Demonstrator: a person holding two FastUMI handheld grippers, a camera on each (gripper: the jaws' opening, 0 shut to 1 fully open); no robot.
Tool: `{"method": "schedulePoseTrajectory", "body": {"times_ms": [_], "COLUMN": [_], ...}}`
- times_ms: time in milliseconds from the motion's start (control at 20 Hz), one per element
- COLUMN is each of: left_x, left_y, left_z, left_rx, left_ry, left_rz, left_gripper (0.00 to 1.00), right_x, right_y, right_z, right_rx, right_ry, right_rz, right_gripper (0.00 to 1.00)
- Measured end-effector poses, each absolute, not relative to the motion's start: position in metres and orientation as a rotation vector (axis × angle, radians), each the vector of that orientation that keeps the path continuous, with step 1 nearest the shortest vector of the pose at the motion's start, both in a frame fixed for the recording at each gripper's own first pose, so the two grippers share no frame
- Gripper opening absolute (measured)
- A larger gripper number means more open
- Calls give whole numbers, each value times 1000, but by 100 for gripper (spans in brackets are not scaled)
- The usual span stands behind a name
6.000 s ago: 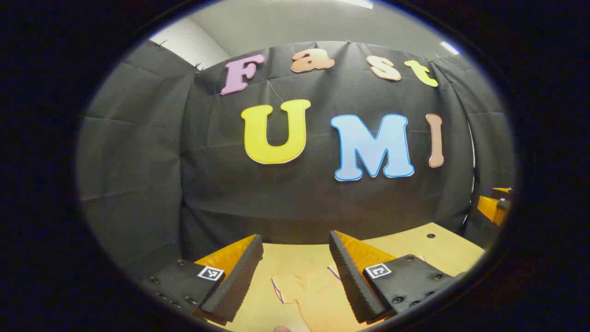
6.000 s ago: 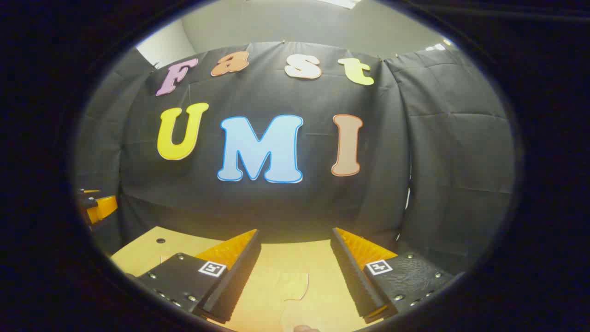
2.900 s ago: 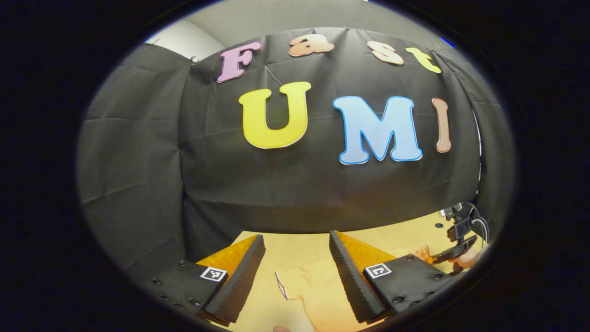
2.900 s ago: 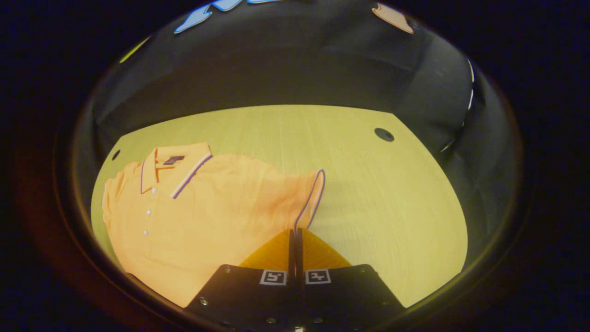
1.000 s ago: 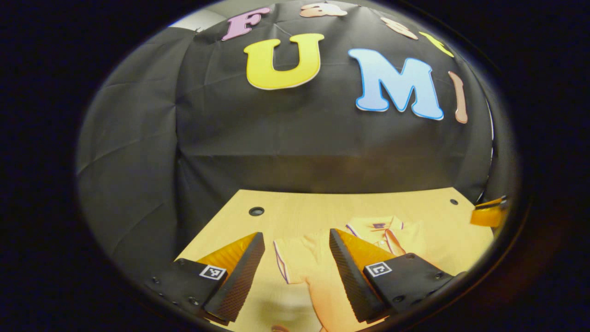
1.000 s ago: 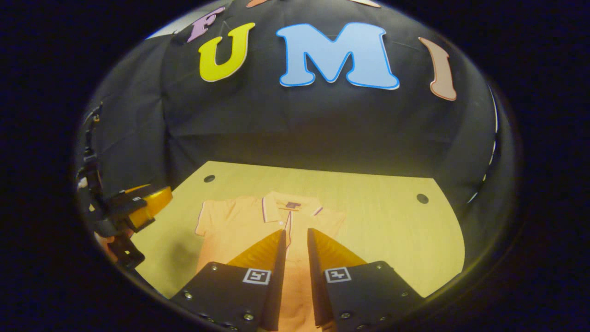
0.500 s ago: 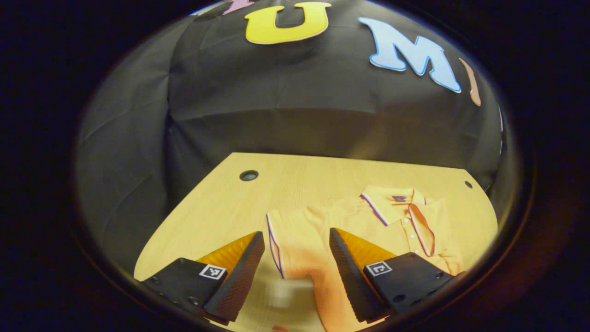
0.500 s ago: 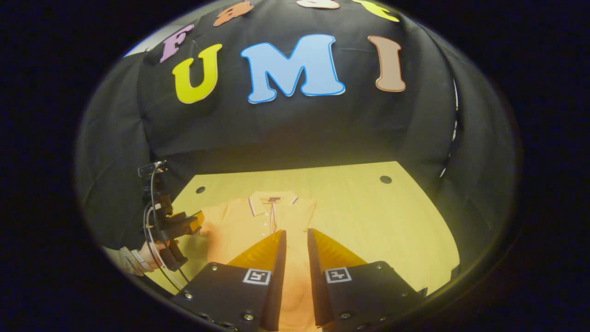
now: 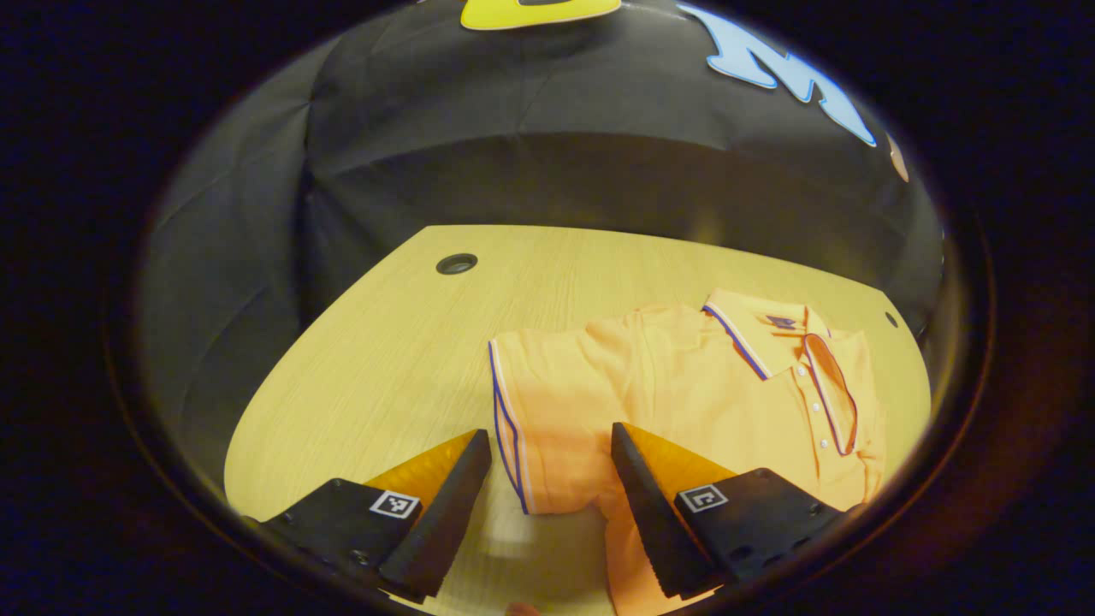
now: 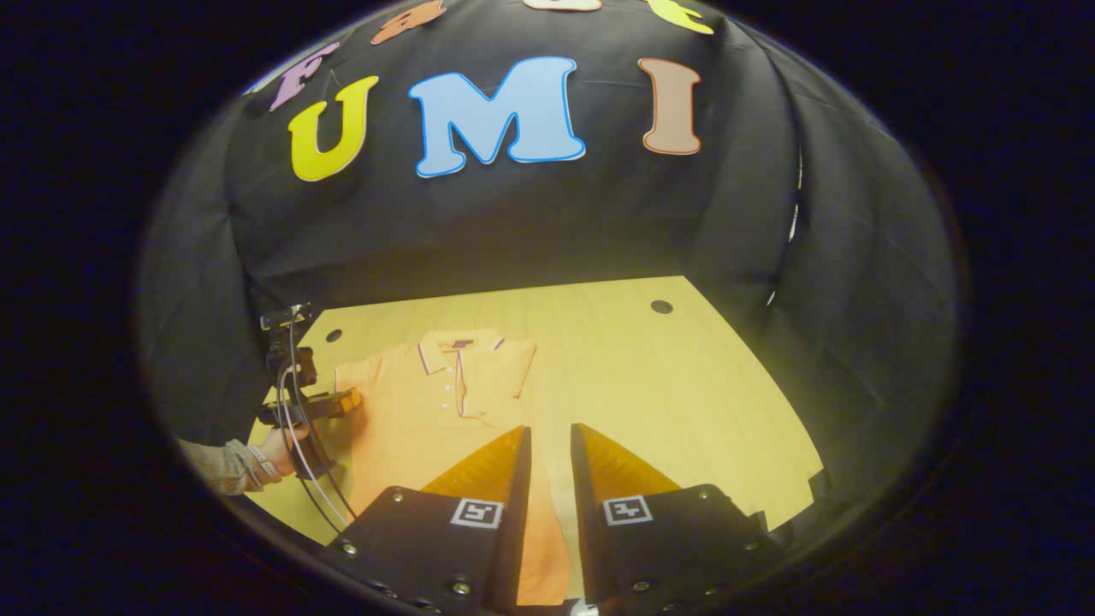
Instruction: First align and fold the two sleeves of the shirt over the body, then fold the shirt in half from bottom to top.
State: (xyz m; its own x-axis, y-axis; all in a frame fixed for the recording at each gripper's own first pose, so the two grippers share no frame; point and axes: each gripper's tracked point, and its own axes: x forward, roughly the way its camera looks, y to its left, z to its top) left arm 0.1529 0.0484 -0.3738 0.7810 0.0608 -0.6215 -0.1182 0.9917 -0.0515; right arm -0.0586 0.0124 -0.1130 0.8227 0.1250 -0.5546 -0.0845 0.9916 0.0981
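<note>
An orange polo shirt (image 9: 684, 385) (image 10: 411, 411) lies flat on the wooden table (image 9: 385, 342), collar toward the wall. Its right sleeve lies folded over the chest, the trimmed cuff (image 9: 843, 402) beside the buttons. The left sleeve (image 9: 547, 402) sticks out sideways. My left gripper (image 9: 547, 441) is open just above it, the cuff edge (image 9: 506, 436) lying between the fingers. In the right gripper view the left gripper (image 10: 342, 400) sits at that sleeve, held by a hand (image 10: 282, 445). My right gripper (image 10: 549, 430) hovers over the shirt's lower right edge, jaws a narrow gap apart, holding nothing.
Round cable holes (image 9: 456, 263) (image 10: 660, 305) mark the table's far corners. Bare wood (image 10: 684, 402) stretches right of the shirt. The black booth wall stands close behind the table. A cable (image 10: 295, 428) hangs from the left gripper.
My right gripper folded the right sleeve over the body, let go and drew back to the right. My left gripper tilted down and closed in on the left sleeve.
</note>
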Motion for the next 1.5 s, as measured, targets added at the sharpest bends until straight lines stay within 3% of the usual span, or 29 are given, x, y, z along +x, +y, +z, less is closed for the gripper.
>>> {"method": "schedulePoseTrajectory", "body": {"times_ms": [100,450,650,700,800,900,1200,1500], "left_x": [153,152,155,156,154,156,163,185], "left_y": [48,47,38,36,34,30,25,-24], "left_z": [-378,-383,-382,-381,-381,-380,-368,-321], "left_rx": [-90,-101,-90,-93,-84,-71,38,184], "left_ry": [680,685,690,691,697,703,699,584], "left_rz": [101,145,121,115,125,125,110,-20], "left_gripper": [95,96,69,56,27,14,14,13], "right_x": [-57,-55,-52,-52,-51,-49,-54,-62], "right_y": [12,18,21,21,22,21,22,16], "right_z": [-117,-126,-132,-132,-133,-135,-144,-148], "right_rx": [67,70,83,83,82,79,102,136], "right_ry": [602,633,648,650,653,654,672,680], "right_rz": [108,122,128,128,129,129,120,101], "right_gripper": [28,28,29,24,29,29,29,29]}}
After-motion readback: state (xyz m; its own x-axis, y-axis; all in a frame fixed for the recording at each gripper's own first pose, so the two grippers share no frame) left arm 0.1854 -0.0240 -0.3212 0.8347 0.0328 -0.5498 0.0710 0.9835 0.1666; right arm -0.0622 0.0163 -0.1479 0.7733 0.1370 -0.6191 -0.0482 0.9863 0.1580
